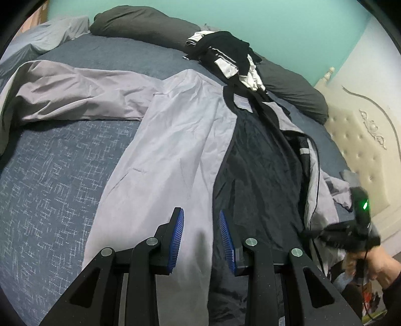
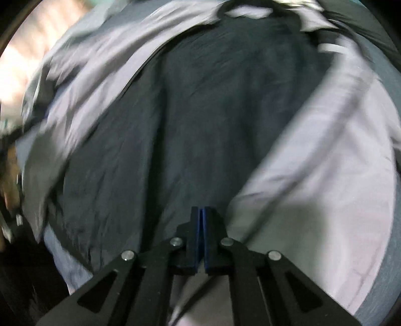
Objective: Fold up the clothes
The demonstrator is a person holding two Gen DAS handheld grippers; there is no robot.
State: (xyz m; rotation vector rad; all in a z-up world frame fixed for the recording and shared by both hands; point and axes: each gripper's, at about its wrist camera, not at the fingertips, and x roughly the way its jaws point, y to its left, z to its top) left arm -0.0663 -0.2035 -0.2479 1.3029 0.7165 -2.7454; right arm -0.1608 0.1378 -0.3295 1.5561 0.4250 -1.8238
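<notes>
- Fingers (image 1: 178, 233) of the left gripper (image 1: 201, 235), faced with blue ribbed pads, stand apart with nothing between them, above the pale grey panel of the jacket (image 1: 175, 150).
- Fingers (image 2: 198, 235) of the right gripper (image 2: 202, 235) are pressed together pad to pad; whether cloth is caught between them cannot be told, since this view is motion-blurred.
- Jacket: pale grey outside, dark lining exposed, spread lengthwise across the bed (image 1: 55, 170), which carries a blue textured sheet.
- Right gripper as seen from the left wrist view: a blurred black body with a green light at the jacket's right edge, held in the person's hand (image 1: 376, 263).
- Heap of black and white clothes (image 1: 225, 57) lies beyond the jacket, against a dark grey pillow (image 1: 140, 22).
- Cream tufted headboard (image 1: 358, 140) stands at right.
</notes>
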